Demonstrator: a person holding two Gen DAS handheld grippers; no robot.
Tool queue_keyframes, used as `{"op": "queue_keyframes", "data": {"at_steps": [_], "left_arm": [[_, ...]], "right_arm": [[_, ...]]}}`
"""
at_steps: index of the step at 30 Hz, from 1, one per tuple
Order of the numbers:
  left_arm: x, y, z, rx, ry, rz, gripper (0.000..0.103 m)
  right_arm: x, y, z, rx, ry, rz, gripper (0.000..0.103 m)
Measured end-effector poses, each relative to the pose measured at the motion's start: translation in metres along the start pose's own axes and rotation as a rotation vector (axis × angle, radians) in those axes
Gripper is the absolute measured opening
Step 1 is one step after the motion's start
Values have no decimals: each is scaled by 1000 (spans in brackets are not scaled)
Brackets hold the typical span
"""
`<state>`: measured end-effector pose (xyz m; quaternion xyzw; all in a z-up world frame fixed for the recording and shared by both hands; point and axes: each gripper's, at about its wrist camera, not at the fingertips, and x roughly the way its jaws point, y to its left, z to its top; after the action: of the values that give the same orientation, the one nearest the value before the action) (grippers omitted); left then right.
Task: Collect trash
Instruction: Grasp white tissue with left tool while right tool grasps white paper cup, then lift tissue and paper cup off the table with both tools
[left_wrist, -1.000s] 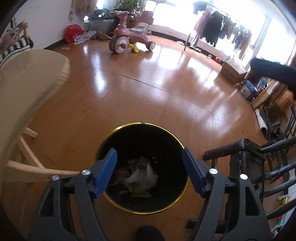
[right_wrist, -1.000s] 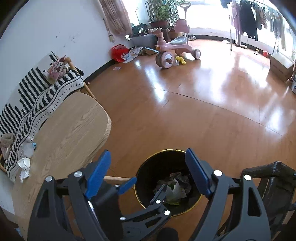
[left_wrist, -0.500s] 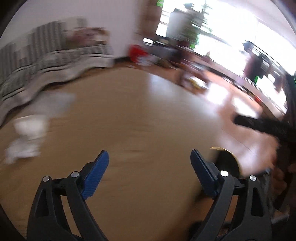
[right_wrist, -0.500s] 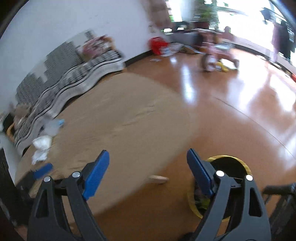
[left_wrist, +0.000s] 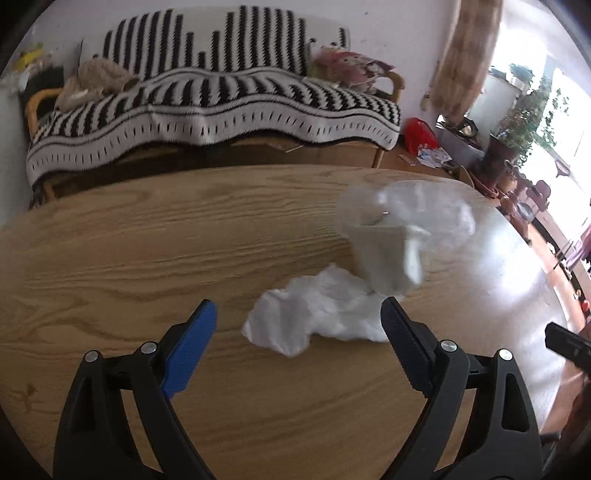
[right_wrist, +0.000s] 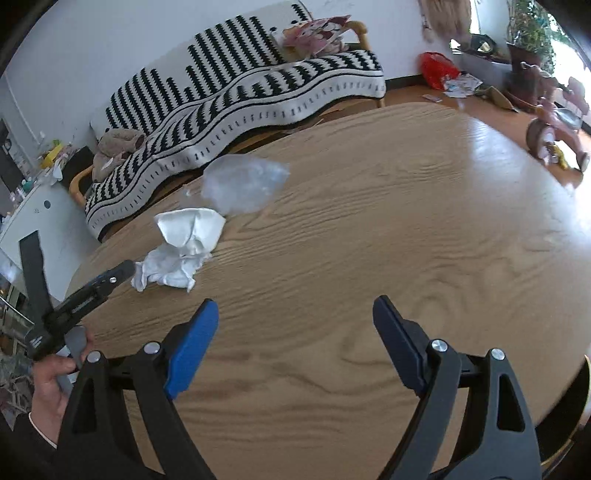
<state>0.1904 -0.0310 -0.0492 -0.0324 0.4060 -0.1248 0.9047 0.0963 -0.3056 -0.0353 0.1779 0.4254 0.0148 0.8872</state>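
A crumpled white tissue (left_wrist: 314, 314) lies on the round wooden table (left_wrist: 147, 258), with a folded white paper (left_wrist: 384, 254) and a clear plastic bag (left_wrist: 424, 210) just behind it. My left gripper (left_wrist: 299, 332) is open and empty, its jaws on either side of the tissue's near edge. In the right wrist view the tissue (right_wrist: 166, 266), white paper (right_wrist: 192, 229) and plastic bag (right_wrist: 243, 184) lie at the table's far left. My right gripper (right_wrist: 295, 332) is open and empty over bare wood, apart from them. The left gripper's finger (right_wrist: 92, 288) shows beside the tissue.
A sofa with a black-and-white striped blanket (left_wrist: 207, 103) stands behind the table. A pink ride-on toy (right_wrist: 554, 122) and a red bag (right_wrist: 437, 68) are on the floor at the far right. The trash bin is out of view.
Both grippers swung away from the black bin on the floor to the table top. The left gripper now straddles the tissue; both stayed open.
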Motion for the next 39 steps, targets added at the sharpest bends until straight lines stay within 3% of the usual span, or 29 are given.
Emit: {"op": "queue_keyframes", "data": {"at_steps": [4, 6, 8, 11, 17, 22, 27, 34, 35, 36, 39], "left_arm": [[25, -2, 2, 31, 23, 7, 88], [34, -2, -3, 46, 40, 1, 83], [38, 2, -8, 60, 63, -26, 33], [22, 8, -15, 60, 60, -37, 17], [-34, 22, -26, 55, 36, 7, 15], [-77, 31, -35, -4, 40, 31, 15], [-90, 38, -46, -38, 46, 55, 15], [-84, 57, -48, -64, 69, 65, 15], [-84, 59, -46, -72, 66, 69, 15], [-84, 60, -44, -81, 64, 72, 15], [-86, 59, -40, -88, 53, 67, 15]], "right_arm": [[21, 13, 10, 4, -9, 35, 83], [28, 15, 13, -6, -7, 33, 83], [40, 21, 15, -22, 6, 35, 83], [55, 31, 19, -46, 20, 34, 83], [75, 57, 23, -88, 15, 62, 83], [94, 77, 25, -111, 23, 80, 85], [102, 93, 33, -153, 4, 90, 92], [146, 144, 43, -360, 33, -21, 94], [151, 147, 43, -368, 39, -30, 93], [156, 149, 42, -372, 49, -32, 72], [148, 148, 39, -360, 42, -20, 68]]}}
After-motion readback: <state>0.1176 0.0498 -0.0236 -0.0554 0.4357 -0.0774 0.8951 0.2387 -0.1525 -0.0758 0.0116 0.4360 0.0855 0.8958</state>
